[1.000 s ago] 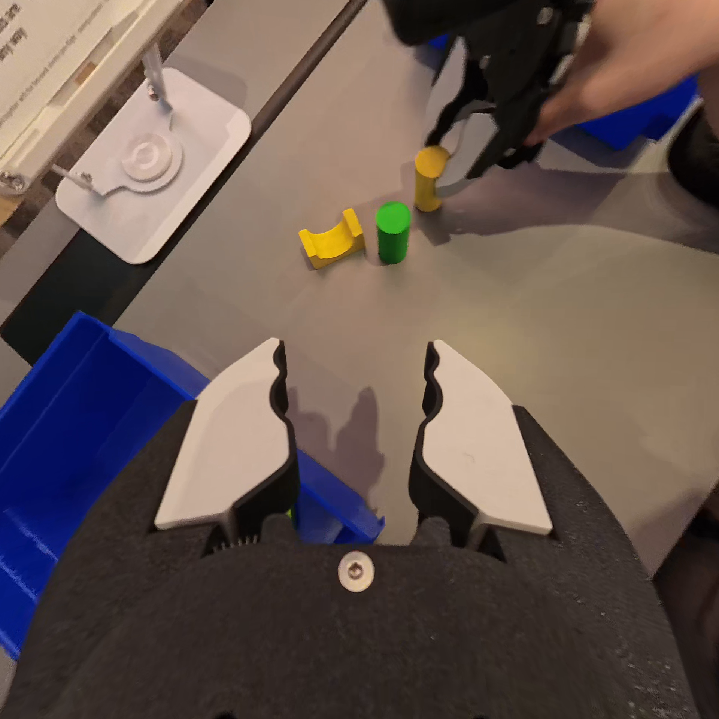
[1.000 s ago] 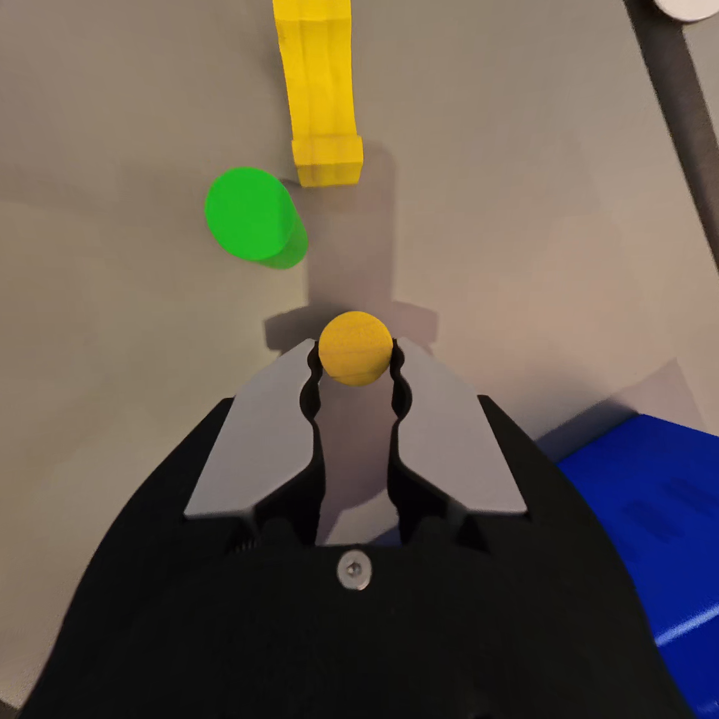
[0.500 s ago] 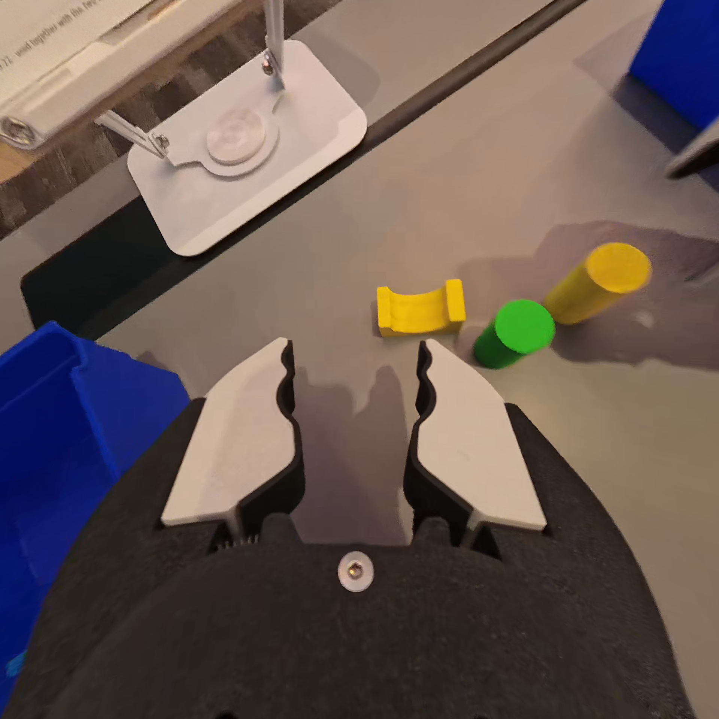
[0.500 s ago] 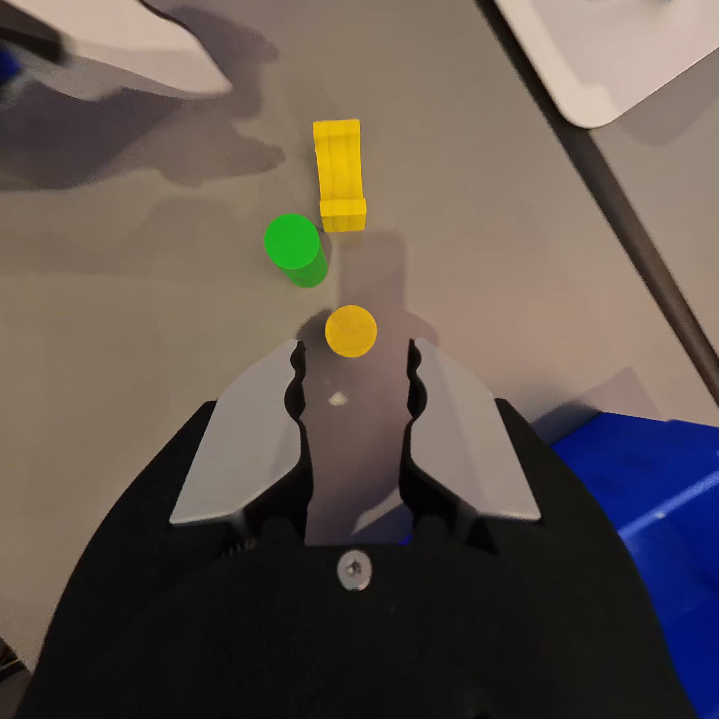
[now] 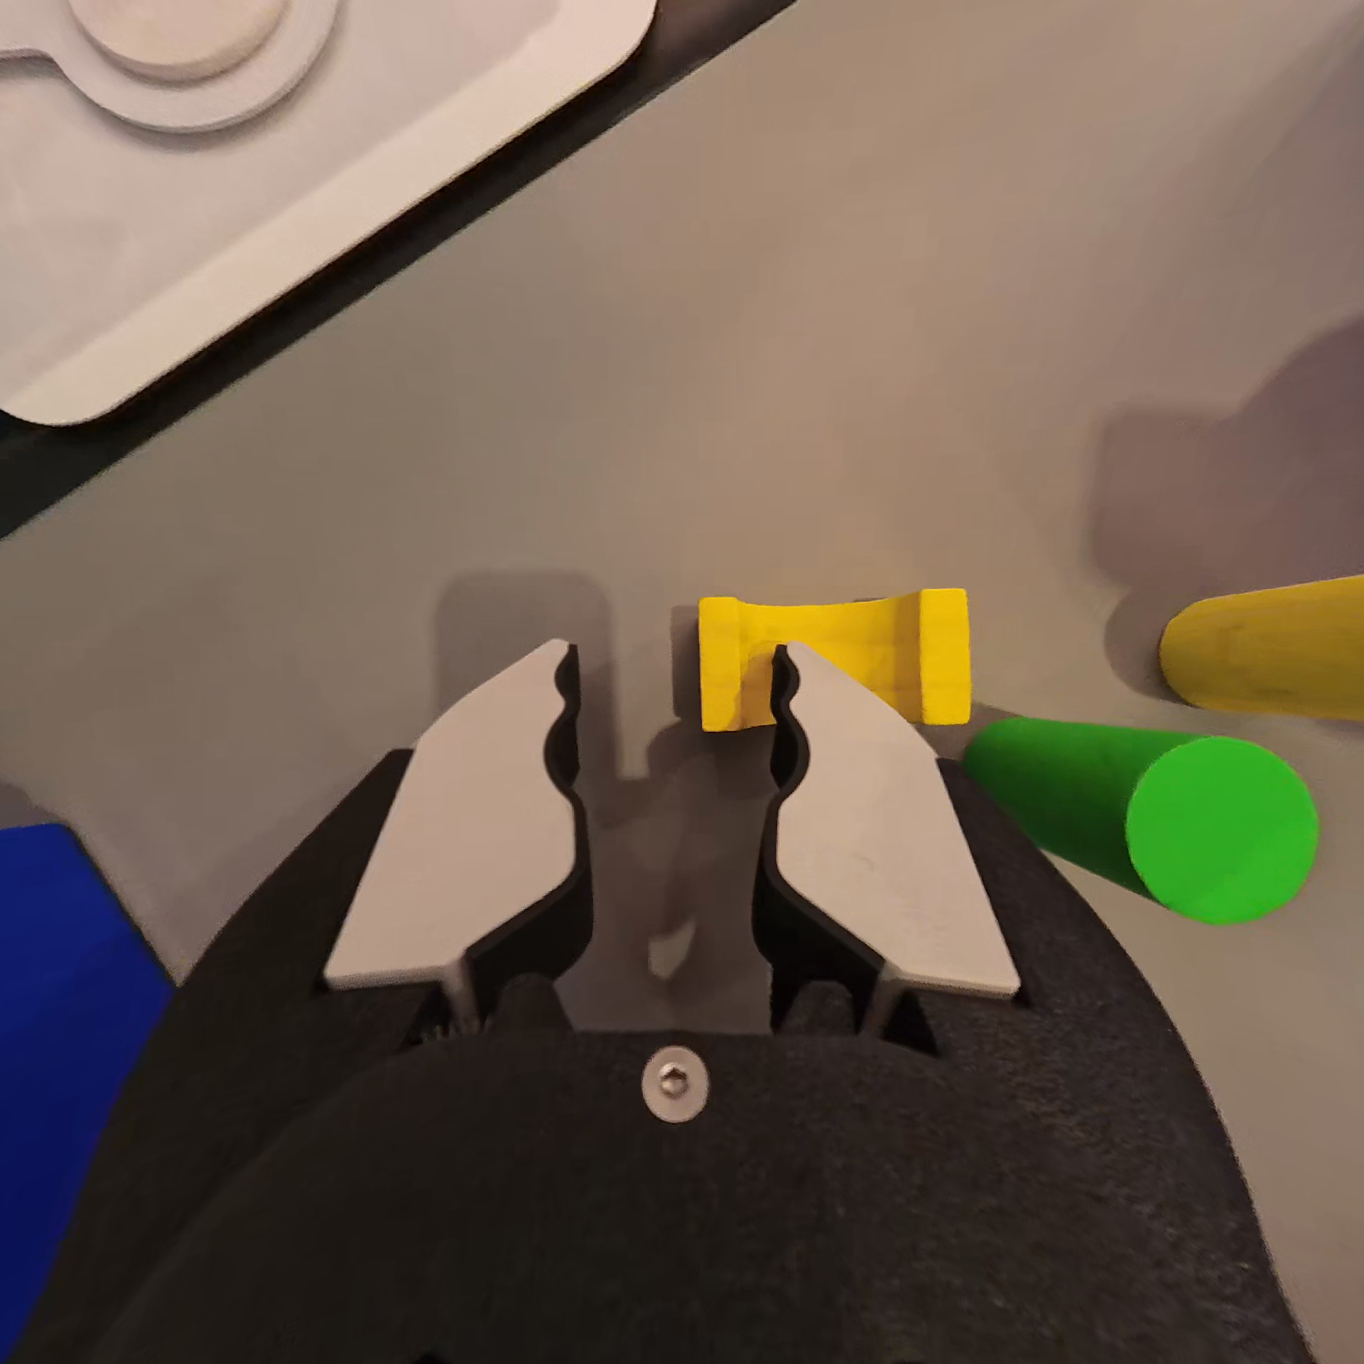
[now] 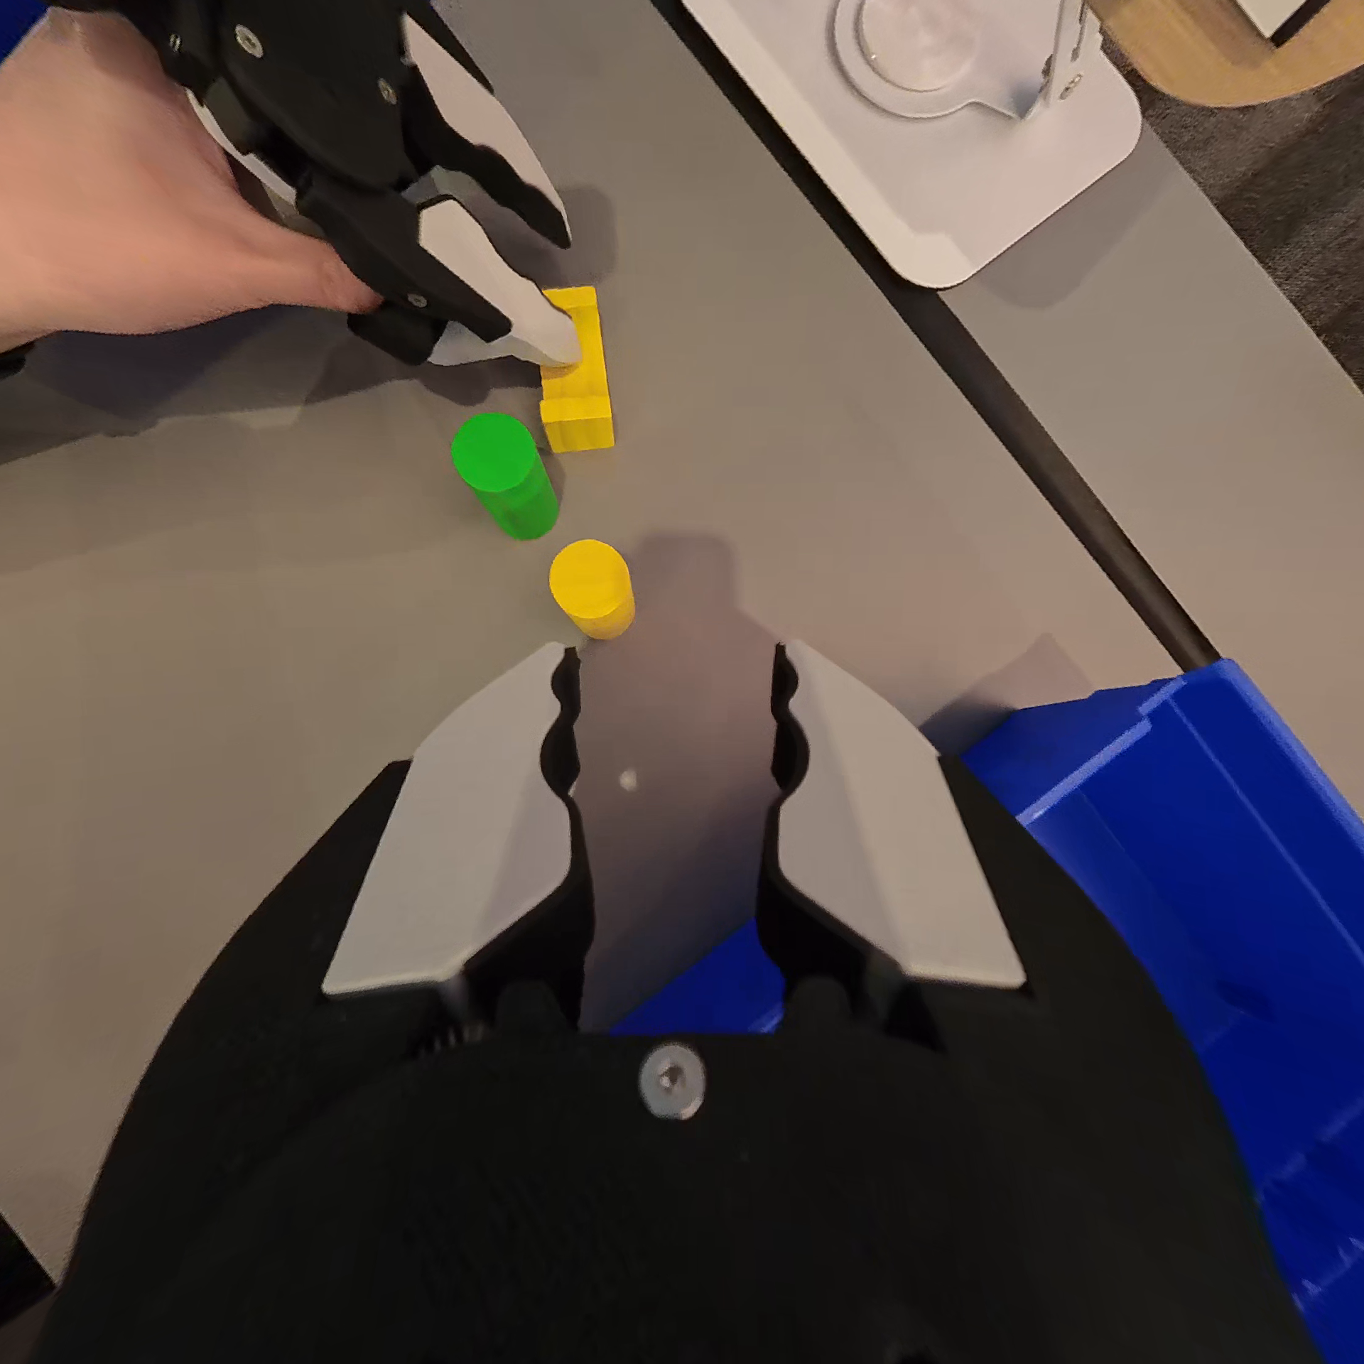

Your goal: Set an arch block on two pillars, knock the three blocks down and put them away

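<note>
**Left gripper reaches the arch block while both pillars stand on the desk**

The left gripper (image 5: 673, 653), black-bodied with pale grey fingers, is low over the grey desk (image 5: 812, 369) with its jaws spread. One fingertip (image 6: 557, 339) lies in or over the curved hollow of the yellow wooden arch block (image 5: 834, 657); whether it touches cannot be told. The other finger stands clear of the block's end, so nothing is pinched. A person's hand (image 6: 133, 221) holds this gripper from the left.

The arch block lies on the desk with its hollow facing up, not far from the dark gap at the desk's far edge. Just beside its nearer end stands the green cylindrical pillar (image 6: 505, 483), upright and apart from it by a narrow gap. The yellow cylindrical pillar (image 6: 592, 588) also stands upright, a little farther on, near the green one but not touching it.

The right gripper (image 6: 673, 653) is raised above the desk with its jaws spread and nothing between them; the yellow pillar sits just ahead of its left fingertip. A blue plastic bin (image 6: 1181, 849) rests at the desk's edge below and to the right of this gripper. Another blue bin (image 5: 59, 1033) shows beside the left gripper. Beyond the gap, a white flat stand base (image 6: 959, 147) rests on the neighbouring surface.
</note>
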The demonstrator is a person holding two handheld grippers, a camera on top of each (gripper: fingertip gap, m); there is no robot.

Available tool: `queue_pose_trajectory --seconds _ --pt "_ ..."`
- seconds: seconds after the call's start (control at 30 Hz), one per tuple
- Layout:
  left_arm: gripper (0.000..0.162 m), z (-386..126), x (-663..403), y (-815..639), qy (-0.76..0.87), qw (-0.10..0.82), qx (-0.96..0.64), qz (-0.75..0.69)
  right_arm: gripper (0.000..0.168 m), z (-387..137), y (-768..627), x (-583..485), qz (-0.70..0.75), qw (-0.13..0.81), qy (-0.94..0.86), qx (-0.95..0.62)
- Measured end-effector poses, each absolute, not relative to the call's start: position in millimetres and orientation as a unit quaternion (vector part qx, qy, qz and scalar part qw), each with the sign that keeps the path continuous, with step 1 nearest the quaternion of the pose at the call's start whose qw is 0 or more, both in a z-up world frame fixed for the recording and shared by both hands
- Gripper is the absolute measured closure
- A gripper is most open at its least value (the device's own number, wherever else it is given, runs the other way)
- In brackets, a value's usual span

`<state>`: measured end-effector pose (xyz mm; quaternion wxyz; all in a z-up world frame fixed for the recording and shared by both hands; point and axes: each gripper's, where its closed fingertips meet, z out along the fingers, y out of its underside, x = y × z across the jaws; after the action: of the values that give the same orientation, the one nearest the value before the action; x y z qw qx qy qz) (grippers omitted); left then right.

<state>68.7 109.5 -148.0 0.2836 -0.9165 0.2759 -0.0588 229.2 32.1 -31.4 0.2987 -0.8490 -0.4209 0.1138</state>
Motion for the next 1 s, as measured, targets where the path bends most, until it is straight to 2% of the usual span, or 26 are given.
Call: queue_pose_trajectory --seconds 0.07,0.1,0.13,0.27,0.4,0.63,0.7,0.8,0.9,1.0 --pt "0.119 -148 69 112 0.280 0.278 -0.917 -0.056 0.117 -33 32 230 0.112 0.296 -0.423 -0.849" --pt "0.139 -148 72 112 0.288 0.271 -0.916 -0.066 0.117 -34 32 231 0.112 0.295 -0.422 -0.850" --pt "0.143 -148 73 112 0.290 0.267 -0.916 -0.071 0.117 -35 33 231 0.110 0.293 -0.421 -0.851" --pt "0.147 -143 70 110 0.283 0.248 -0.921 -0.100 0.117 -41 33 232 0.108 0.285 -0.422 -0.854" --pt "0.148 -125 53 106 0.290 0.274 -0.915 -0.068 0.119 -40 38 232 0.113 0.292 -0.414 -0.855" --pt "0.148 -42 40 66 0.337 0.383 -0.859 -0.042 0.124 -15 44 218 0.177 0.349 -0.378 -0.839" --pt "0.148 -9 51 43 0.371 0.427 -0.821 -0.073 0.124 4 37 205 0.236 0.374 -0.370 -0.817" --pt "0.148 40 72 6 0.426 0.491 -0.748 -0.135 0.124 37 14 171 0.403 0.374 -0.347 -0.760" --pt "0.148 68 85 -26 0.469 0.521 -0.690 -0.181 0.123 59 -13 143 0.583 0.300 -0.316 -0.686" --pt "0.148 82 94 -49 0.498 0.544 -0.642 -0.208 0.122 68 -35 125 0.689 0.216 -0.306 -0.621"
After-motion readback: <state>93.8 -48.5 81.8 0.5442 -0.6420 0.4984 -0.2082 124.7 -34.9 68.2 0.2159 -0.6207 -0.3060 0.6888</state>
